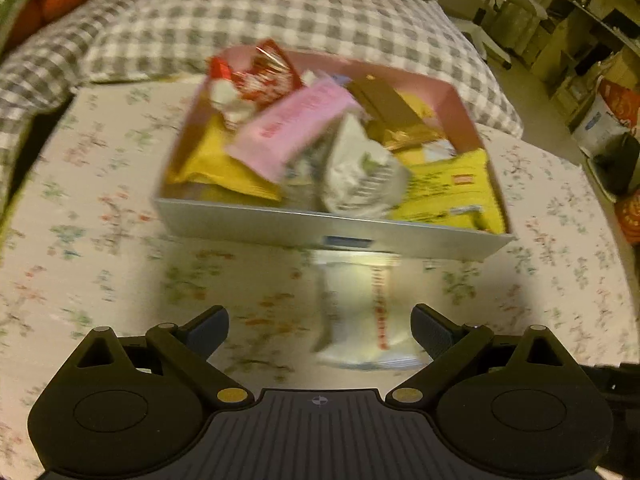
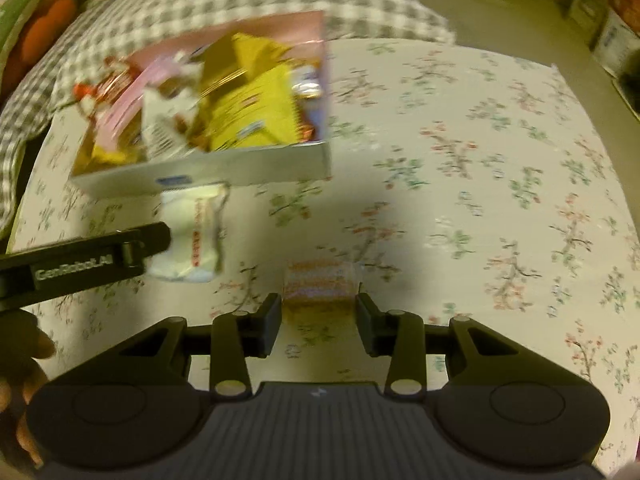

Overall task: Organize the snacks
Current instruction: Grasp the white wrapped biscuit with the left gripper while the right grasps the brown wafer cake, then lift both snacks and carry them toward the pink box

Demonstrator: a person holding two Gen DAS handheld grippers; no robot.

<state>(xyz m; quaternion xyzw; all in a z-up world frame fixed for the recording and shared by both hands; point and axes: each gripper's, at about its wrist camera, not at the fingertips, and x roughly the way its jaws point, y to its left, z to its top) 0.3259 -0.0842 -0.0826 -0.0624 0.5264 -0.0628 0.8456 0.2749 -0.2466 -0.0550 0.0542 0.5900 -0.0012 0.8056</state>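
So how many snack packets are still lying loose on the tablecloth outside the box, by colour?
White packet: 1
Orange-and-white packet: 1
Total: 2 outside the box

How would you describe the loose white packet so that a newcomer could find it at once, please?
Find the snack box on the floral tablecloth. Before its near wall lies the white packet, outside the box, with a red stripe of print.

Glossy plastic wrappers in matt cardboard box (image 1: pixel 320 232); floral cloth (image 1: pixel 100 220), checked fabric bedding (image 1: pixel 280 20); matt blk plastic gripper (image 1: pixel 320 326).
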